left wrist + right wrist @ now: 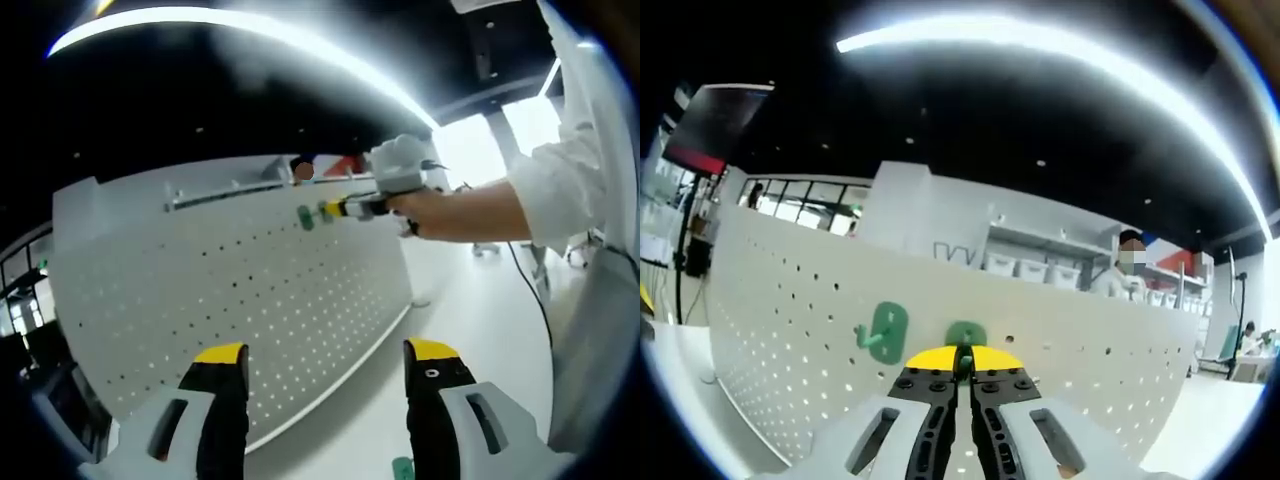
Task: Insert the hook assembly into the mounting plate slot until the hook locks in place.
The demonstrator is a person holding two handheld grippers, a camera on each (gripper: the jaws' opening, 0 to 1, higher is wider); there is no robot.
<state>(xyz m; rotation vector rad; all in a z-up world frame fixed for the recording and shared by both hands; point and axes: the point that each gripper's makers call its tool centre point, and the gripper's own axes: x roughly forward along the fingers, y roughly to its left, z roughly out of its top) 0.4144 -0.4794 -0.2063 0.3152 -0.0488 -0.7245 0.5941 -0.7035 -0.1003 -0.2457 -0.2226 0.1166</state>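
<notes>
**Right gripper pinches a green hook at the pegboard**

In the right gripper view, our right gripper (963,362) rises from the bottom centre with its yellow-tipped jaws pressed together on a green hook (965,335), whose rounded plate shows just above the tips against the white perforated pegboard (790,310). Just to the left of it, a second green hook (883,333) sits flat on the board with its prong pointing toward the lower left. We cannot tell whether the pinched hook is already seated in the holes.

In the left gripper view, our left gripper (325,362) stands at the bottom of the frame with its jaws spread wide apart and nothing between them. The pegboard fills the left and centre of that frame. Toward the upper right, a hand (425,208) holds the right gripper against the board, and two small green shapes sit at its tips; they are too small for us to tell apart clearly.
</notes>
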